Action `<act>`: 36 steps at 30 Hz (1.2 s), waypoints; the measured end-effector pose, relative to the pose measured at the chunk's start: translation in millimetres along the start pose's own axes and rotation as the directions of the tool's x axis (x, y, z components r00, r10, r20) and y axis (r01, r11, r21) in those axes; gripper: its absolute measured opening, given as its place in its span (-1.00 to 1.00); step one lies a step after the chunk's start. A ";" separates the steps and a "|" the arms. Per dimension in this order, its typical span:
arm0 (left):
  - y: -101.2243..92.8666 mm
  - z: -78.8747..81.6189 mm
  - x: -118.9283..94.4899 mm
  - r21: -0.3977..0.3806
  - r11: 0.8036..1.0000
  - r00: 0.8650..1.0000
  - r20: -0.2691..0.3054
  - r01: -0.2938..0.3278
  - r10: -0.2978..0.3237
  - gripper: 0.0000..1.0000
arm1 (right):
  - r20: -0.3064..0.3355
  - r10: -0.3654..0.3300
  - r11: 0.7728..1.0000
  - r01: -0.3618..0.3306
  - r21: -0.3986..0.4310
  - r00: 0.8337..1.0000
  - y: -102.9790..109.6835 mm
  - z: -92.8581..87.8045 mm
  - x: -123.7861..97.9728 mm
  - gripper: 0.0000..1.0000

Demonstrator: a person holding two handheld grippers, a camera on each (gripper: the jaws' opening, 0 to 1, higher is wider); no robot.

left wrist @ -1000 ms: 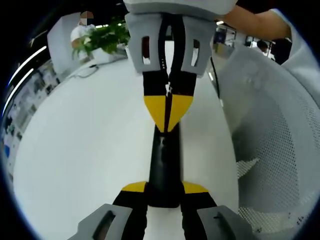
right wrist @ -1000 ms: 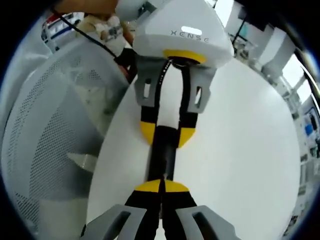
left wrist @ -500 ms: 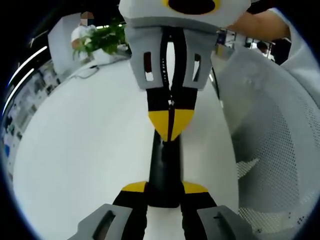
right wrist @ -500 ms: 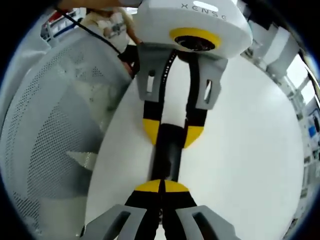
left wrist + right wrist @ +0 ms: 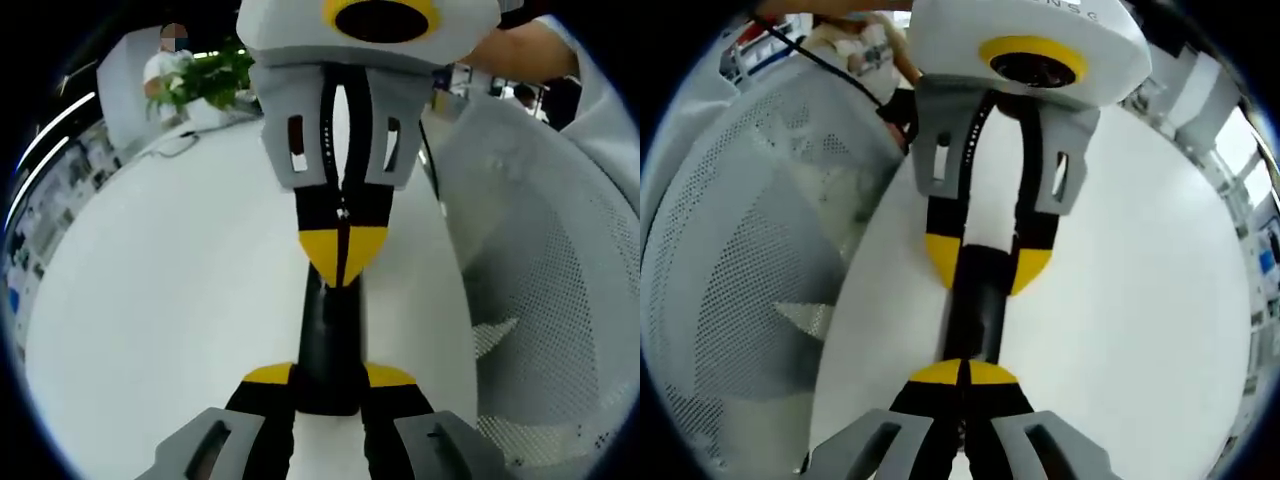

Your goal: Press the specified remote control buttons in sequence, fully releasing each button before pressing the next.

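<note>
From my station, left gripper view, nearest first: the left gripper (image 5: 329, 385) has its two yellow-tipped jaws set either side of the near end of the black remote control (image 5: 331, 340), clenched on it. The remote runs straight away from the camera over the white table (image 5: 170, 300); I cannot tell whether it rests on the surface or is held just off it. At the remote's far end the right gripper (image 5: 343, 262) comes in from the top, its yellow tips drawn together into one point that sits on the remote's upper face; contact looks made, but no button is legible there. To the right of the table stands a white mesh chair back (image 5: 560, 300). Farther off, a green plant (image 5: 205, 75) at the table's far edge, with a person (image 5: 165, 65) behind it. In the right gripper view, nearest first: the right gripper (image 5: 962, 375) shows its jaws pressed together, tips meeting on the near end of the remote control (image 5: 975, 310). Beyond, the left gripper (image 5: 985, 265) has one yellow tip on each side of the remote's far end. The table (image 5: 1120, 320) spreads right, the mesh chair back (image 5: 750, 280) left.
</note>
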State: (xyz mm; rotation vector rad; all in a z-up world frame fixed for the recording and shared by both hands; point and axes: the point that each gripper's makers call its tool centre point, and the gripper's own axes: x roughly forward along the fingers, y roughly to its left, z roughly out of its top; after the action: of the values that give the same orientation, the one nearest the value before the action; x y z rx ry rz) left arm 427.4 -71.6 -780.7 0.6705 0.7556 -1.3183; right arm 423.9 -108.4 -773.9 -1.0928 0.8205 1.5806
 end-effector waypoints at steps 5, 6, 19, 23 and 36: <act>0.5 0.1 0.4 -0.001 1.000 1.000 -0.001 -0.001 0.001 -0.52 | -0.008 0.007 1.000 -0.007 0.001 1.000 -0.4 -0.8 0.9 -1.00; 0.6 0.1 0.5 -0.001 1.000 1.000 -0.001 -0.001 0.001 -0.52 | -0.009 0.008 1.000 -0.008 0.000 1.000 -0.4 -0.9 0.9 -1.00; 0.1 0.7 0.7 0.000 1.000 1.000 -0.009 -0.003 0.003 -0.52 | 0.004 0.002 1.000 -0.002 0.022 1.000 -0.7 -1.5 0.1 -1.00; 0.0 0.6 0.8 0.003 1.000 1.000 -0.015 -0.002 0.002 -0.52 | 0.004 -0.012 0.999 0.012 0.030 1.000 0.4 -1.3 -0.2 -1.00; -0.8 -0.3 -0.1 0.006 1.000 1.000 -0.023 0.000 0.000 -0.53 | 0.008 -0.047 0.999 0.047 -0.013 0.999 1.5 -0.9 -1.3 -1.00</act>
State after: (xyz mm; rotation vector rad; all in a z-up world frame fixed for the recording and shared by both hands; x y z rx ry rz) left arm 426.6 -71.4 -780.8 0.6915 0.7708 -1.3150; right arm 422.8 -110.0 -773.0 -1.1069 0.7749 1.5519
